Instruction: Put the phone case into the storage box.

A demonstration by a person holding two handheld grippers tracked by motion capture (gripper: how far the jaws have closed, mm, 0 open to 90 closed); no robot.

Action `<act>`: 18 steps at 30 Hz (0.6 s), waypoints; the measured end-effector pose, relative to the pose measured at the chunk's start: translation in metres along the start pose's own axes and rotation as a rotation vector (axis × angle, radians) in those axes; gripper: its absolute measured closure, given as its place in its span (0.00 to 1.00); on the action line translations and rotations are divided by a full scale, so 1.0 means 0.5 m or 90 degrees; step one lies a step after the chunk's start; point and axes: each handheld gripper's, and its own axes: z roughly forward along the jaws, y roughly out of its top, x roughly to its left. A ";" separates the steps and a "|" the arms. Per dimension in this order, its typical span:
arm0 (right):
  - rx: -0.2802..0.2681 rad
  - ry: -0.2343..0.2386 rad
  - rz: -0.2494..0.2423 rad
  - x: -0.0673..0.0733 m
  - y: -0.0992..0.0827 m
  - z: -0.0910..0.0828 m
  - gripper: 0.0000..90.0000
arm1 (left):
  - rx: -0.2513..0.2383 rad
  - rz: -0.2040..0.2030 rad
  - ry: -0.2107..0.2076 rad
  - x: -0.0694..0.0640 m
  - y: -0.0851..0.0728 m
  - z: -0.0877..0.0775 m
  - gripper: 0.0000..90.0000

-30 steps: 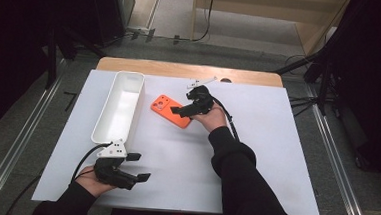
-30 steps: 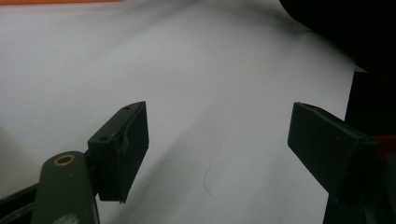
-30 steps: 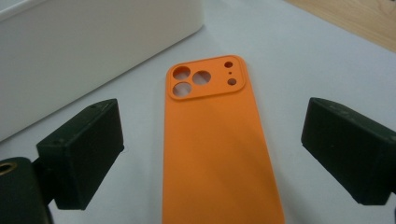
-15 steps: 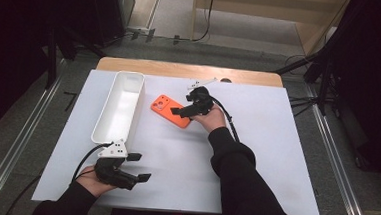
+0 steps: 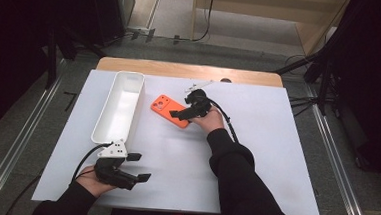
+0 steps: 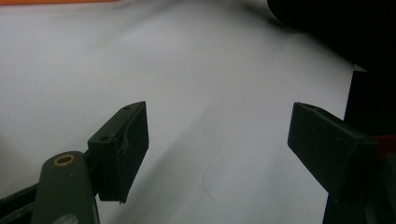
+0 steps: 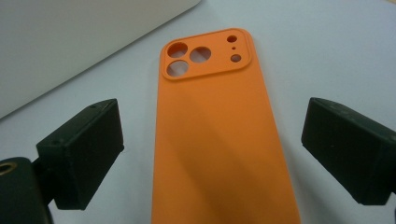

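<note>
From the high view, my right tool sits at the near end of the orange phone case, which lies flat on the white bench just beside the long white tray. The tray looks empty. My left tool rests near the front edge of the bench, well apart from the case, with nothing in it.

In the left gripper view, my left tool's jaws stand wide over bare white bench, gripping nothing; a sliver of orange shows at the top edge.

In the right gripper view, my right tool has its jaws wide, one on each side of the case. The case lies back up, camera cutouts at the far end, and neither pad touches it. The tray's wall is off to the upper left.

My reading: the approach is made, but the grasp is not. Closing on the case, lifting it and, I judge, setting it in the tray all remain.
</note>
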 end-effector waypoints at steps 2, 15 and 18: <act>0.003 -0.001 0.000 0.000 -0.002 0.003 0.05 | 0.000 0.000 0.000 0.000 0.000 0.000 0.23; 0.015 -0.002 -0.005 -0.001 -0.012 0.021 0.05 | 0.000 0.001 0.002 -0.001 0.000 0.001 0.23; 0.022 -0.001 -0.004 -0.004 -0.016 0.025 0.05 | 0.000 0.001 0.003 -0.001 -0.001 0.001 0.23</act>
